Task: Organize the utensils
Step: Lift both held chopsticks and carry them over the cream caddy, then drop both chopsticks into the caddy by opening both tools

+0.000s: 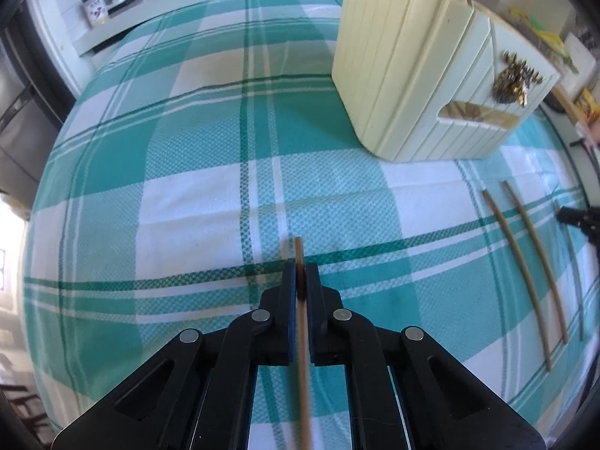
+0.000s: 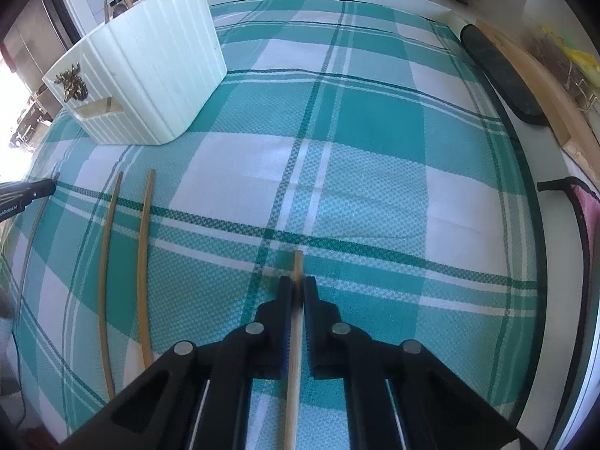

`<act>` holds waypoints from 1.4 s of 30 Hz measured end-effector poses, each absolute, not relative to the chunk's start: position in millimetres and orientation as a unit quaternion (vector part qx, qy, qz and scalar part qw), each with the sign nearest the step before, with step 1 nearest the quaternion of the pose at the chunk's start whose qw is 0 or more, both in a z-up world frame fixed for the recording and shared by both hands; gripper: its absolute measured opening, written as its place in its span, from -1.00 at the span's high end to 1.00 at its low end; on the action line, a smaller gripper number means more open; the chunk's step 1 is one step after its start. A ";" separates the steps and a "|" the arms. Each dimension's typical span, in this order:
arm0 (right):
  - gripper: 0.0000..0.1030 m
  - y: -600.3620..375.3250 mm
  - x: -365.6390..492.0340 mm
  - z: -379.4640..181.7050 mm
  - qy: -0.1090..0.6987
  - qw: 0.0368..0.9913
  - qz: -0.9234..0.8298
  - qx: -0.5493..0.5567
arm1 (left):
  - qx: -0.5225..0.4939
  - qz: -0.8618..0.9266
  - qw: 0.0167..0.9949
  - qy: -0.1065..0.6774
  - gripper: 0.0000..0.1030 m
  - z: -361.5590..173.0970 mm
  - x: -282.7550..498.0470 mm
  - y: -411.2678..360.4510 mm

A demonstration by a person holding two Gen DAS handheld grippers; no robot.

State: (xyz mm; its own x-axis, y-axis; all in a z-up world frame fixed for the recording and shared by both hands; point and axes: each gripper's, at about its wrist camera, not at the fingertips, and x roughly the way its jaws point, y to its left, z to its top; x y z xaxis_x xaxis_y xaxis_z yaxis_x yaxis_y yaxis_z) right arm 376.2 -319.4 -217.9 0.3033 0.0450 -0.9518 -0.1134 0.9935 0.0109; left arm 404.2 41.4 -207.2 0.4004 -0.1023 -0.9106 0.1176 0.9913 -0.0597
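My left gripper (image 1: 300, 268) is shut on a wooden chopstick (image 1: 299, 251) whose tip pokes past the fingertips, above the checked cloth. My right gripper (image 2: 297, 281) is shut on another wooden chopstick (image 2: 298, 262) the same way. Two loose chopsticks (image 1: 525, 262) lie side by side on the cloth, right of the left gripper; in the right wrist view they (image 2: 123, 262) lie to the left. A cream ribbed utensil holder (image 1: 412, 75) stands at the far right of the left view and at the far left of the right view (image 2: 157, 75), with sticks standing in it.
A teal and white checked tablecloth (image 1: 225, 150) covers the table. A dark oblong object (image 2: 502, 75) and a wooden board (image 2: 543, 86) lie at the right edge. Jars (image 1: 93, 5) stand on a counter behind. The other gripper's tip (image 2: 30, 189) shows at the left.
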 end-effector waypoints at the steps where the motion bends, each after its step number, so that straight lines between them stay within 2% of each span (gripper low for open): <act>1: 0.89 -321.6 375.1 -216.2 0.584 0.810 0.052 -0.022 | -0.002 -0.065 0.842 0.536 0.94 -201.8 400.2 42.8; 7: 0.89 -327.4 345.3 -167.7 0.512 0.856 0.069 0.017 | -0.037 -0.081 0.883 0.461 0.94 -133.9 357.9 54.7; 13: 0.89 -304.6 295.3 -83.9 0.424 0.901 0.090 -0.014 | -0.049 -0.114 0.913 0.388 0.94 -63.6 313.2 61.9; 18: 0.89 -288.1 270.9 -34.8 0.367 0.925 0.097 -0.027 | -0.063 -0.131 0.929 0.340 0.95 -19.7 291.1 64.3; 24: 0.89 -263.3 267.4 14.7 0.299 0.948 0.108 -0.035 | -0.075 -0.137 0.945 0.286 0.95 28.8 288.3 64.5; 31: 0.89 -232.7 312.5 75.7 0.236 0.964 0.113 -0.056 | -0.076 -0.125 0.964 0.222 0.95 93.7 334.2 46.2; 37: 0.89 -208.8 357.8 97.0 0.180 0.975 0.121 -0.056 | -0.058 -0.095 0.975 0.193 0.95 100.5 385.9 20.2; 40: 0.89 -202.3 377.1 88.6 0.149 0.980 0.124 -0.043 | -0.059 -0.094 0.971 0.211 0.95 83.6 411.8 12.2; 42: 0.89 -200.4 394.5 75.7 0.160 0.978 0.129 -0.032 | -0.062 -0.095 0.966 0.233 0.95 67.0 430.8 8.6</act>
State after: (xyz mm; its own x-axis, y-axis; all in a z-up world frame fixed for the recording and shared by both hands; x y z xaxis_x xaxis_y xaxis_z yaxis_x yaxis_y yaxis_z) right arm 394.5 -200.4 75.6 0.9156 0.2430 -0.3205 -0.2633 0.9645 -0.0210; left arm 430.8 8.6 67.0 0.8732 -0.2121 -0.4388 0.1544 0.9743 -0.1638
